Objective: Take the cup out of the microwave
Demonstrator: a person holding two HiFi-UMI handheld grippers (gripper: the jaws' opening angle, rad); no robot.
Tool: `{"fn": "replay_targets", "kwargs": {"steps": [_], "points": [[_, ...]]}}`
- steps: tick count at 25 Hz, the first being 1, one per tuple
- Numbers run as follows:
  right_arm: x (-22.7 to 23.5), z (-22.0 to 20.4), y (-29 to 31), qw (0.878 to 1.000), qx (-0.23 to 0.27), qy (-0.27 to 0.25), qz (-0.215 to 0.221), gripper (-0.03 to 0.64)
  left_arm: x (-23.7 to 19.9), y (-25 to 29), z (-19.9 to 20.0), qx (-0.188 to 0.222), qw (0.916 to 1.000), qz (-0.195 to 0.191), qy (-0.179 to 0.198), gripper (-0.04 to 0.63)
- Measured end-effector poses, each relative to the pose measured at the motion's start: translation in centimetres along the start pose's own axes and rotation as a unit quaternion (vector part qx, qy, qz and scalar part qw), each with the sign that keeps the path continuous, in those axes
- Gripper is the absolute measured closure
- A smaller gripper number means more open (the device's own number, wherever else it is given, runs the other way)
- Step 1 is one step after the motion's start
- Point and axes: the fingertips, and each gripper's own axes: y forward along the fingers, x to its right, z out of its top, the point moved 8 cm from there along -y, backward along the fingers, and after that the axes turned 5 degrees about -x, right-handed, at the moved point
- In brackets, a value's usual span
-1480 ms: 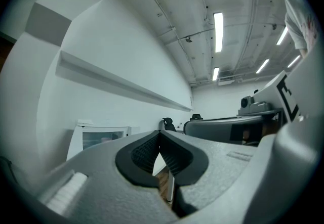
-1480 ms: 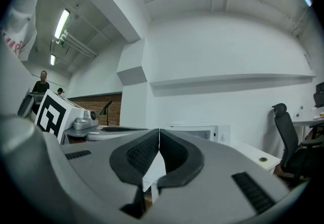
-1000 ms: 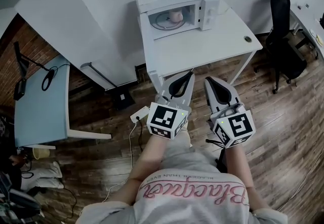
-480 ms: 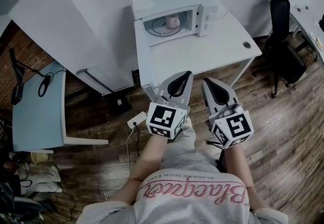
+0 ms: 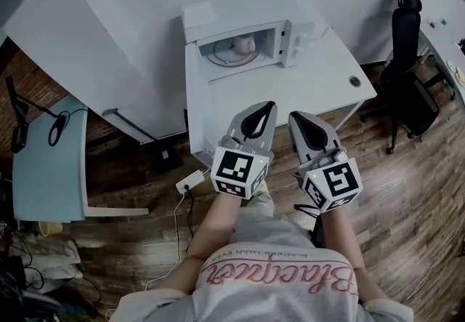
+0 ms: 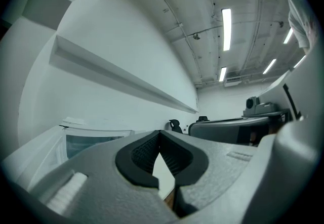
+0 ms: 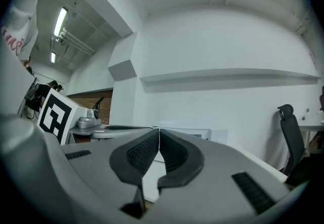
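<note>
White tabletop [image 5: 290, 88] filled the middle of the head view, and at its far end sat the microwave [image 5: 218, 22] with its door [image 5: 298, 43] swung open to the right. There was the cup [image 5: 245, 43], pale pink, sitting inside on the round turntable [image 5: 227, 55], untouched and well apart from both tools. Down at the near edge the left gripper [image 5: 267, 108] and the right gripper [image 5: 296, 118] were side by side, both pointed level toward the oven, their marker cubes [image 5: 238, 171] turned up to the camera. Left gripper view: the dark ribbed jaws of the left gripper [image 6: 160, 134] were pressed together at the tips, nothing between them, with the microwave [image 6: 91, 139] low at the left and the other tool crowding in from the right. Right gripper view, same story: the right gripper [image 7: 159, 133] had its jaws shut tip to tip and empty, with the microwave [image 7: 190, 132] straight ahead past them. The cup itself couldn't be made out in either gripper view. Around the edges were the brown plank floor [image 5: 407, 190], a black office chair [image 5: 405, 59] off to the right, and a pale blue desk [image 5: 51, 161] on the left.
</note>
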Motion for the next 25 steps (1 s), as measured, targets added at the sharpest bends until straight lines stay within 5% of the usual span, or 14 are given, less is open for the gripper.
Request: {"fn": "replay_targets", "kwargs": {"steps": [25], "points": [[9.2,0.8,13.1,0.996,0.032,0.008,0.085,0.604,-9.5,12.1,-1.1,-0.010,0.9980,0.062,-0.009,0.594]]}}
